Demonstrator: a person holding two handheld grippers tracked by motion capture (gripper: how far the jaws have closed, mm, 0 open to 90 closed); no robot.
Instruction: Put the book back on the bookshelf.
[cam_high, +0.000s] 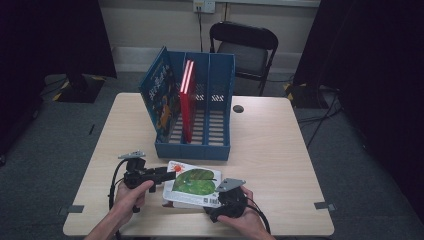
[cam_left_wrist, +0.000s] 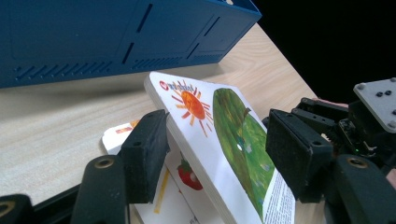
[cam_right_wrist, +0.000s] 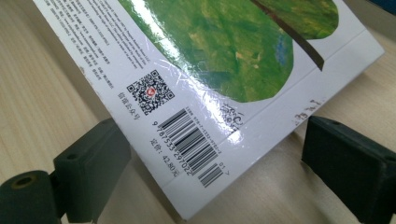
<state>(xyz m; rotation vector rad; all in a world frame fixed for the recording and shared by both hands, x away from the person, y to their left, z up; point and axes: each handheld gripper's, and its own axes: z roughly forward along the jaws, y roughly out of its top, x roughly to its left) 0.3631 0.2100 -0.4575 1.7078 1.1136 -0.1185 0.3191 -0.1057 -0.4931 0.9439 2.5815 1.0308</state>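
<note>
Your left gripper (cam_high: 167, 175) and right gripper (cam_high: 220, 197) are both open around the ends of the picture book (cam_high: 192, 186), which lies tipped on another book (cam_left_wrist: 182, 186) in front of the blue rack (cam_high: 192, 147). Squeeze both ends softly before you lift. Then keep the book flat so it does not slip.

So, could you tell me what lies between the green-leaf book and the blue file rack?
In the high view, only a narrow strip of bare table separates the green-leaf book from the blue file rack; nothing lies there.

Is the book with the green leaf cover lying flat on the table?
No, tipped. The book rests slanted on a second book, one edge raised off the table.
</note>
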